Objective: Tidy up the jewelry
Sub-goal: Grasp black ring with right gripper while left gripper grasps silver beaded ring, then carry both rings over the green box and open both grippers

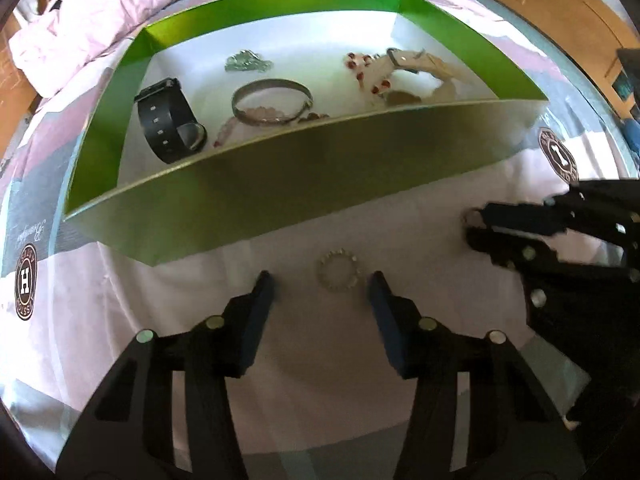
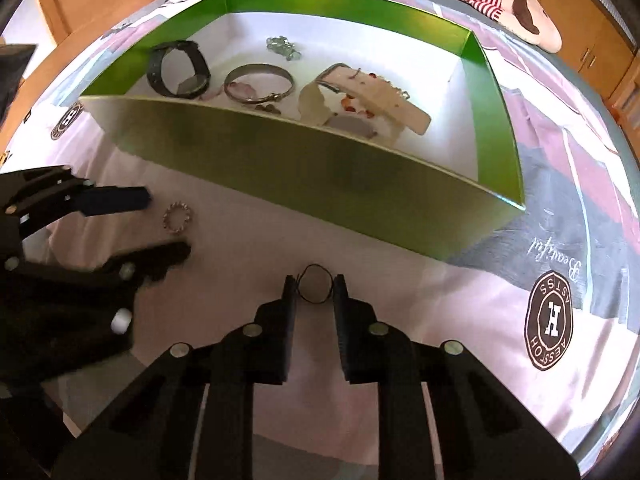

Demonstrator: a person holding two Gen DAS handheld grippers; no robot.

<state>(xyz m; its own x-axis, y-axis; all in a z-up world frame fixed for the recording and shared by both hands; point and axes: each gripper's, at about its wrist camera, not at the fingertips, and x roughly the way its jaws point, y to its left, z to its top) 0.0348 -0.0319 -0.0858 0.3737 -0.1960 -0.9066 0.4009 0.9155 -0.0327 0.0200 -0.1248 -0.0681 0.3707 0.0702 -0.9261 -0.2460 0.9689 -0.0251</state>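
My left gripper (image 1: pixel 320 280) hangs over the bedsheet (image 1: pixel 360 360), fingers (image 1: pixel 260 300) wide, straddling the beaded ring (image 1: pixel 338 275) without touching it. My right gripper (image 2: pixel 316 288) has its fingers narrow, pinched on the thin black loop (image 2: pixel 316 289) lying on the sheet. Green box (image 1: pixel 280 184) sits just beyond, holding black watch (image 1: pixel 168 120), silver bangle (image 1: pixel 270 102), cream strap (image 1: pixel 416 62), red beads (image 1: pixel 364 70).

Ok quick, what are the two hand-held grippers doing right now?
Left hand-held gripper: open, beaded ring between its fingers, not gripped.
Right hand-held gripper: closed on a thin black loop.
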